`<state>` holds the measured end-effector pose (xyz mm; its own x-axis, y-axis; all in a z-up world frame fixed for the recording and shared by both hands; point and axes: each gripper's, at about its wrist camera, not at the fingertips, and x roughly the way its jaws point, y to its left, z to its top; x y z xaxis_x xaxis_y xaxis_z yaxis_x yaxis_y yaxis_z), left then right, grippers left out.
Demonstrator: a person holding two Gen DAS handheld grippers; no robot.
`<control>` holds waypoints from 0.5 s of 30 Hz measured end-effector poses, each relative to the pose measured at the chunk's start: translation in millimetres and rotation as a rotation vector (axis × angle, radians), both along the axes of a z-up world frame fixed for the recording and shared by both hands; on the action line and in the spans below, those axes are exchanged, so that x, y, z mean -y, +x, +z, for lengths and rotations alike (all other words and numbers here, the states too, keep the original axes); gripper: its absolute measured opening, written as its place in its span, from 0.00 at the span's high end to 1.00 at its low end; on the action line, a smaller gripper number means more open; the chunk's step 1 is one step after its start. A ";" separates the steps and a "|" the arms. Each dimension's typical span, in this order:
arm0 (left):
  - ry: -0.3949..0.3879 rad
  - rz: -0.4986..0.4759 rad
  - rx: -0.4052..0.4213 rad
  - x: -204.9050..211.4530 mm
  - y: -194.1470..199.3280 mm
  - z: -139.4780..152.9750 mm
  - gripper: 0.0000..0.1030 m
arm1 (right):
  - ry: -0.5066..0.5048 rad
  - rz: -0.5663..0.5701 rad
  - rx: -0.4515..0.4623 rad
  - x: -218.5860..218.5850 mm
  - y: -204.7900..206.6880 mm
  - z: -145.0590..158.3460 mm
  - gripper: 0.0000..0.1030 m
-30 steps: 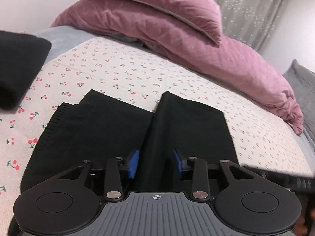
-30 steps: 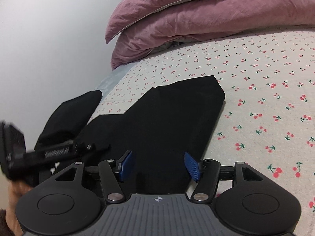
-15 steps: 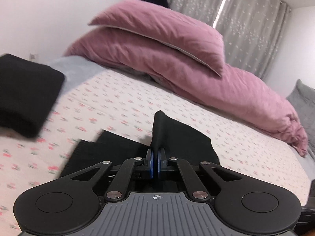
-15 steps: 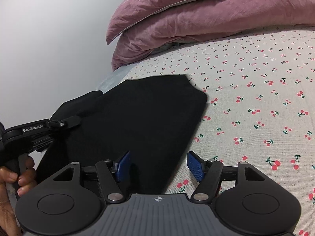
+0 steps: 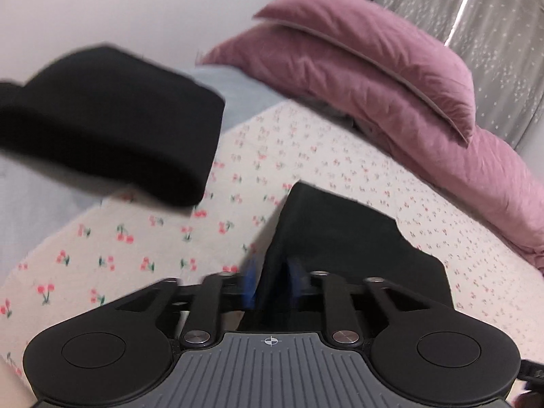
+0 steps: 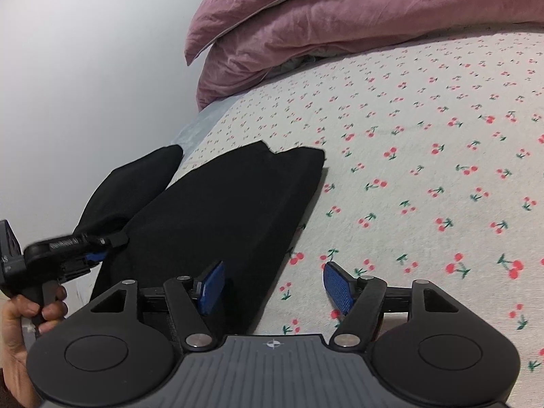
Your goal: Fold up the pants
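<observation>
The black pants lie folded lengthwise on the cherry-print sheet. In the left wrist view a raised fold of the pants stands between the blue pads of my left gripper. Its jaws are opening, and the blurred pads stand a little off the cloth. From the right wrist view the left gripper sits at the pants' near left side, held by a hand. My right gripper is open over the pants' near right edge and grips nothing.
A folded black garment lies left of the pants near the wall, also seen from the right wrist. Pink pillows are stacked at the head of the bed, with a grey curtain behind. Bare sheet stretches to the right.
The left gripper shut on a fold of the pants, carried it leftward, and its jaws have now parted. The two legs now lie on each other. The right gripper stayed put.
</observation>
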<state>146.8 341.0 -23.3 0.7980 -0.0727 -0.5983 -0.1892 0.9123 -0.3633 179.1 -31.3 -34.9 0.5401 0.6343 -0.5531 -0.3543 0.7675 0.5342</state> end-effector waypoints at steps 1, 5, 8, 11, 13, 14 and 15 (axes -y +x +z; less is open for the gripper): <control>-0.012 -0.009 0.017 -3.8 -1.6 2.3 0.47 | -0.005 0.006 -0.002 -1.5 0.5 -0.7 0.35; -0.030 -0.092 0.012 -14.2 9.8 2.1 0.31 | 0.009 0.003 -0.031 0.9 3.6 -3.0 0.35; -0.125 -0.165 -0.063 -26.4 27.7 -11.5 0.31 | 0.069 -0.004 -0.072 3.9 7.5 -4.5 0.34; -0.239 -0.200 -0.119 -37.9 43.7 -28.9 0.36 | 0.129 -0.004 -0.116 3.7 10.8 -8.8 0.35; -0.300 -0.229 -0.111 -42.7 50.9 -37.5 0.37 | 0.148 -0.007 -0.134 1.1 13.4 -11.4 0.38; -0.321 -0.241 -0.105 -43.2 53.0 -40.6 0.38 | 0.154 -0.010 -0.139 -0.9 15.5 -12.6 0.41; -0.345 -0.252 -0.103 -44.1 56.1 -43.5 0.41 | 0.158 -0.014 -0.143 -2.5 16.7 -12.9 0.43</control>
<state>202.8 385.1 -66.8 0.6671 -0.4673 -0.5802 -0.0273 0.7629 -0.6459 195.8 -28.7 -47.9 0.4722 0.7126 -0.5189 -0.2562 0.6741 0.6927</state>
